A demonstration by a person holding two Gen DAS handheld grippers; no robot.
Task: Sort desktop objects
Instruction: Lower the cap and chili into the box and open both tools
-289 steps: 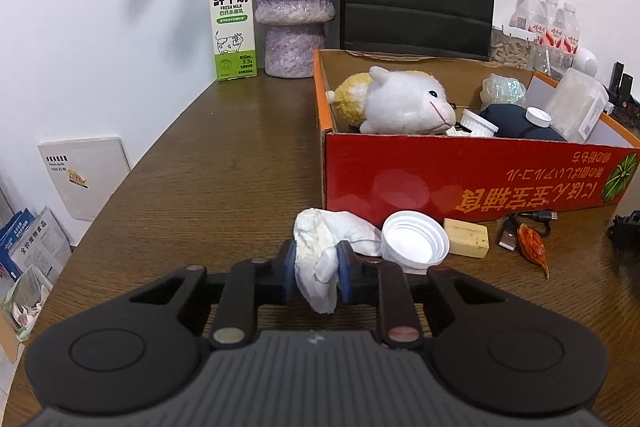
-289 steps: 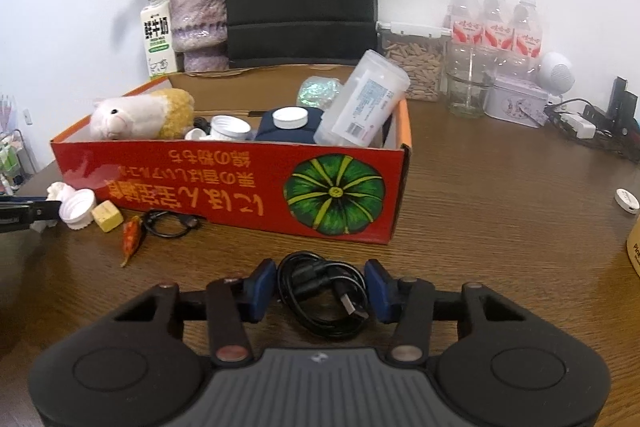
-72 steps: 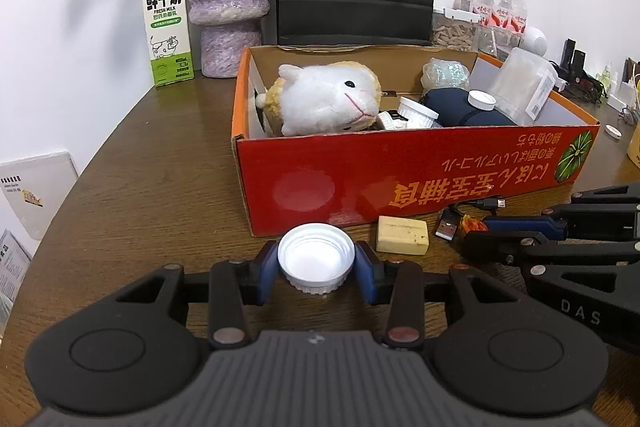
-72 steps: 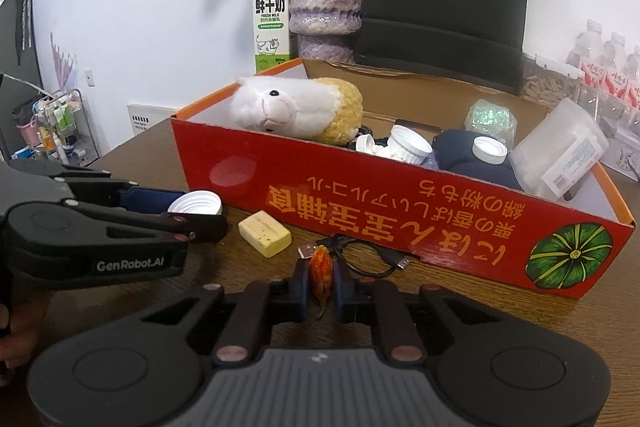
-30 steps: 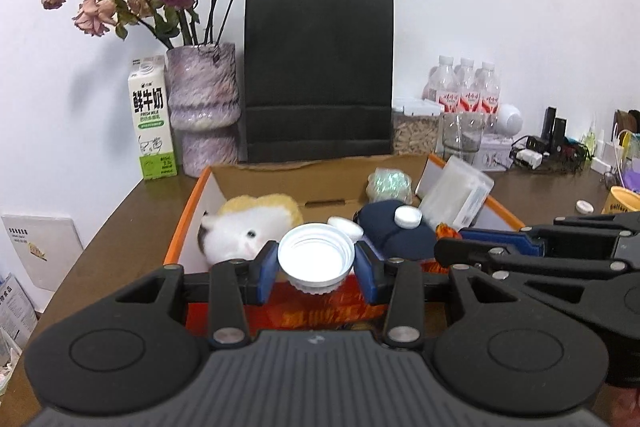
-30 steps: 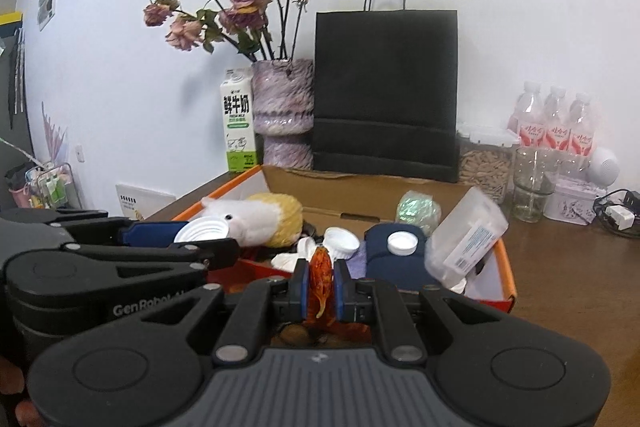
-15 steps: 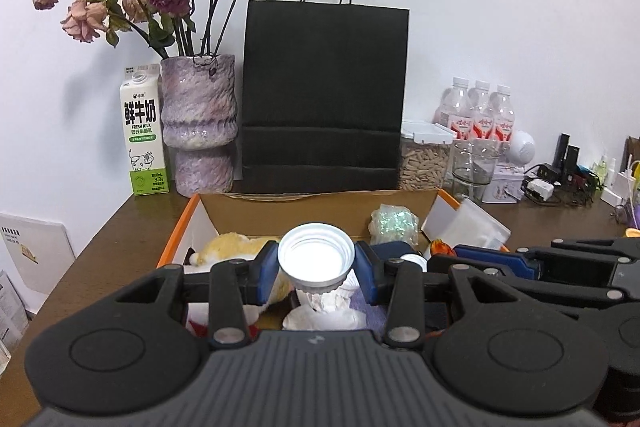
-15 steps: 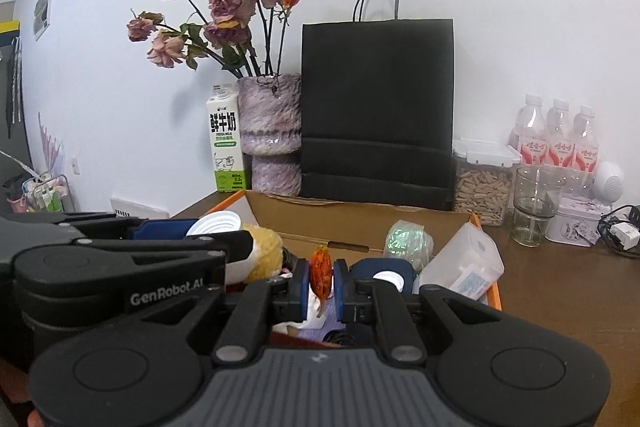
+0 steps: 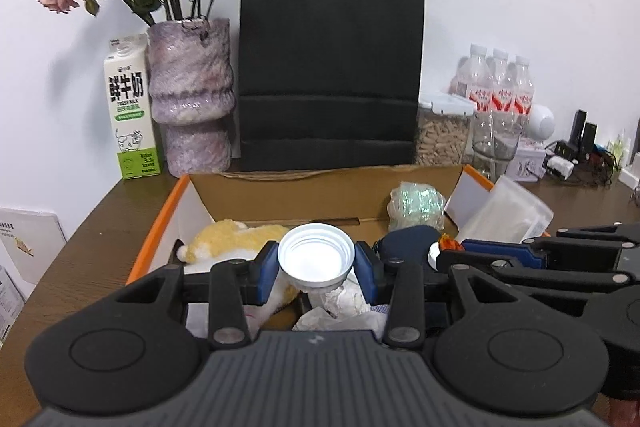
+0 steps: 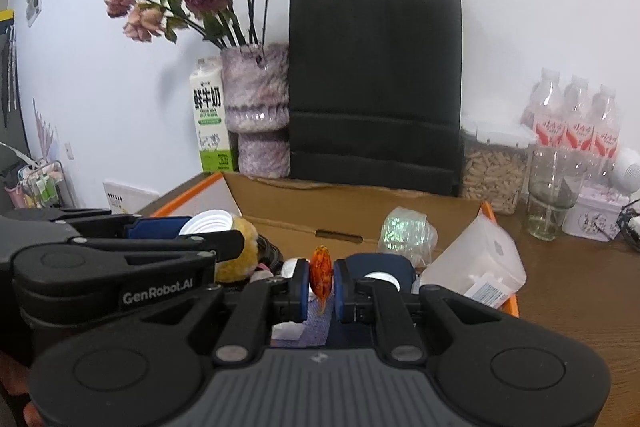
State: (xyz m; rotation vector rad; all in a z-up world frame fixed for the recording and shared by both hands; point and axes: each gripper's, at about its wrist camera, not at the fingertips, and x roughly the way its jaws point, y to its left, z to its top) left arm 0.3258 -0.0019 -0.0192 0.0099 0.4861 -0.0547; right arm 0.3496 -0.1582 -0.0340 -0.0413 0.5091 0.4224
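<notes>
My left gripper [image 9: 317, 263] is shut on a white plastic lid [image 9: 316, 255], held above the open cardboard box [image 9: 168, 211]. My right gripper [image 10: 321, 277] is shut on a small orange wrapper [image 10: 321, 273], also over the box. In the left wrist view the right gripper [image 9: 450, 253] reaches in from the right with the orange wrapper [image 9: 448, 242] at its tip. In the right wrist view the left gripper [image 10: 208, 229] comes in from the left with the white lid [image 10: 206, 221]. Inside the box lie a yellow-white plush toy [image 9: 232, 235], crumpled tissue [image 9: 340, 301], a dark blue pouch [image 9: 408, 241] and a clear tub [image 10: 476, 263].
Behind the box stand a milk carton [image 9: 130, 107], a purple vase with dried roses [image 9: 190, 95] and a black paper bag [image 9: 330, 67]. A pellet jar [image 9: 442, 131], a glass [image 10: 550, 195], water bottles [image 9: 500, 83] and chargers [image 9: 576, 147] crowd the back right of the wooden table [image 9: 96, 247].
Both grippers have moved forward over the box with their loads still held. The box's red front wall has dropped out of sight and the vase, bag and bottles look closer.
</notes>
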